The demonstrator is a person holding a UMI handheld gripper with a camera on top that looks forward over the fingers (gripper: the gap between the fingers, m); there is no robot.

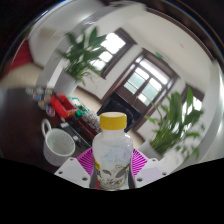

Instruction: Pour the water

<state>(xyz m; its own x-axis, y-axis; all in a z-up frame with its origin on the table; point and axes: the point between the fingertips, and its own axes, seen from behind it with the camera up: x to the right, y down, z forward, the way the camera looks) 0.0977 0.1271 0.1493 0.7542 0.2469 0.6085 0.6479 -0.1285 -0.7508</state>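
the gripper [113, 176] looks forward over a dark surface [25, 135], and a clear plastic bottle [112, 155] with a yellow cap [113, 121] stands upright right between its 2 fingers. the pink pads [86, 160] show at both sides of the bottle, hard against its lower body with no gap to be seen, so the gripper appears closed on the bottle. the bottle carries a pale label on its lower part; how much water is inside cannot be told.

to the left of the bottle, a little farther off, a white mug [57, 146] sits on the surface with its open mouth turned up and its handle [46, 128] at the far left side. the mug is apart from the bottle and from the fingers.

farther away on the left of the surface lie some small red things [66, 105], too blurred to name. beyond them a leafy green plant [82, 55] rises near a bright window [108, 48]. at the far middle stands a dark wooden door with glass panes [140, 82]. on the right, near the bottle's far side, a second green plant [176, 118] stands in front of a pale wall [190, 60].
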